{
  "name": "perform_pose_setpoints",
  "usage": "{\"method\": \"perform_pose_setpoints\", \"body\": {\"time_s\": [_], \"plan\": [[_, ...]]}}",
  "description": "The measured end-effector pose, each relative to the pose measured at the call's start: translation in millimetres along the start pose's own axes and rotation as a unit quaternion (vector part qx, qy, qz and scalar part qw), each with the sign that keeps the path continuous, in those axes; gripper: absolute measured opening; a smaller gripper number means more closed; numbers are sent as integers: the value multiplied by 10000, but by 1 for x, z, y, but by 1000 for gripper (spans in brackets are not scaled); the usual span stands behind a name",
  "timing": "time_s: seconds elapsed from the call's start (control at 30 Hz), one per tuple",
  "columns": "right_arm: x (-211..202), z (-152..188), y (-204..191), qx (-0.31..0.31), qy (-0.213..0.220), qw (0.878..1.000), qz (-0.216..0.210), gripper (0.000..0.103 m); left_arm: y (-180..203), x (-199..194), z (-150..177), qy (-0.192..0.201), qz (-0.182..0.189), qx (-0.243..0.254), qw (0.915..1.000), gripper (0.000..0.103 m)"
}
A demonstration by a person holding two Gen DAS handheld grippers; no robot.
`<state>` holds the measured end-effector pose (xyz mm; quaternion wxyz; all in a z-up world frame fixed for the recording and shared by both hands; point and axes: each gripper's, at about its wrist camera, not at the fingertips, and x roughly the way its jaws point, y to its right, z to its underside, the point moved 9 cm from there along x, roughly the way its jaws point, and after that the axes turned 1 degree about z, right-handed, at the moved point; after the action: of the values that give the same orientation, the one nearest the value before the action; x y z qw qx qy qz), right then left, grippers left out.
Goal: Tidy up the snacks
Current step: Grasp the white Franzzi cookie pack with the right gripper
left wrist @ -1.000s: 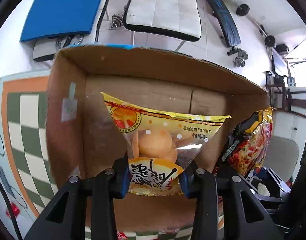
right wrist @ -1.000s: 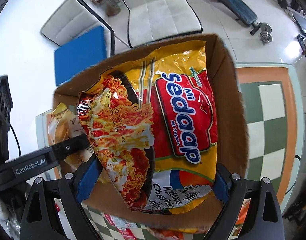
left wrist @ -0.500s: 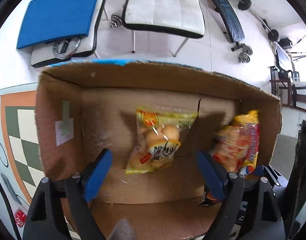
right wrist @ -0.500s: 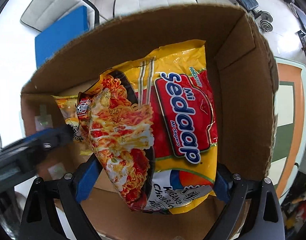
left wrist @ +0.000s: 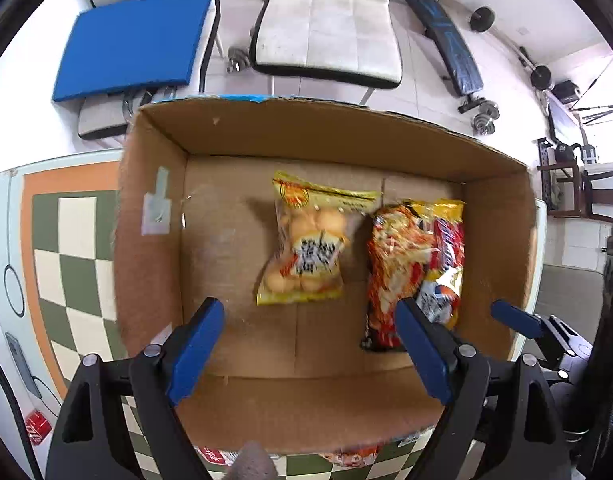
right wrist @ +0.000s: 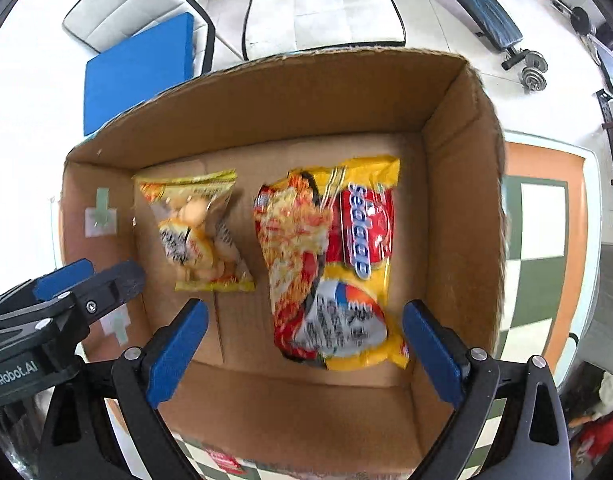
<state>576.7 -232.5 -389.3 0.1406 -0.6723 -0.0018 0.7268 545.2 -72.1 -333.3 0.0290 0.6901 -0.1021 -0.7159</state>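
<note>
The left gripper [left wrist: 310, 354] hangs over the cardboard box [left wrist: 154, 264] with its blue pads spread wide and nothing between them. The right gripper [right wrist: 306, 350] is likewise spread apart and empty, poised above the same box.

Inside, 2 packets lie flat on the box floor. The small yellow biscuit bag [left wrist: 306, 244] sits near the centre in the left wrist view, at about 12 o'clock from the left gripper. Just beside it, toward 3 o'clock, lies the red-and-yellow noodle packet [right wrist: 334, 256], close to the box's right wall; I cannot tell whether the 2 packets touch.

By my judgement, these 2 snacks are now stowed. More remains: at 6 o'clock, just past the box's near wall, wrappers [left wrist: 346, 458] peek out on the checkered table [left wrist: 70, 248], so further pickups probably follow.
</note>
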Motion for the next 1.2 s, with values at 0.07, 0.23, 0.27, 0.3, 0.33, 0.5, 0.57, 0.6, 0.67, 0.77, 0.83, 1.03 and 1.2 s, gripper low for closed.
{"method": "perform_pose_setpoints", "body": {"time_s": [0.07, 0.23, 0.27, 0.3, 0.33, 0.5, 0.57, 0.6, 0.67, 0.77, 0.83, 1.03, 1.2], "plan": [[-8, 10, -3, -115, 33, 9998, -156, 100, 1, -19, 15, 297, -127, 65, 9995, 87], [-14, 63, -7, -269, 103, 9984, -490, 100, -8, -50, 74, 715, -191, -8, 9973, 87], [-16, 79, -6, -244, 91, 9978, -605, 100, -11, -51, 85, 719, -171, -59, 9972, 87], [-17, 89, -5, -218, 80, 9975, -673, 100, -17, -50, 100, 692, -222, -98, 9973, 87], [-17, 104, -5, -186, 60, 9971, -736, 100, -25, -49, 116, 669, -255, -155, 9973, 87], [3, 168, -11, -89, -90, 9965, -828, 100, -50, -23, 188, 466, -426, -493, 9968, 87], [18, 189, -21, -152, -172, 9967, -783, 100, -67, -6, 218, 256, -519, -675, 9960, 87], [26, 199, -28, -206, -211, 9968, -748, 100, -71, 1, 229, 175, -443, -736, 9962, 87], [39, 208, -41, -276, -293, 9969, -680, 99, -87, 20, 252, -52, -415, -879, 9953, 87], [67, 215, -65, -416, -369, 9978, -372, 99, -111, 40, 276, -164, -525, -990, 9936, 87], [82, 213, -73, -486, -339, 9981, -153, 96, -123, 52, 291, -329, -521, -1013, 9929, 87], [130, 212, -79, -415, -645, 9965, 345, 84, -139, 76, 314, -579, -529, -1115, 9907, 87], [151, 214, -77, -447, -665, 9948, 630, 63, -142, 80, 317, -586, -588, -1102, 9904, 87]]}}
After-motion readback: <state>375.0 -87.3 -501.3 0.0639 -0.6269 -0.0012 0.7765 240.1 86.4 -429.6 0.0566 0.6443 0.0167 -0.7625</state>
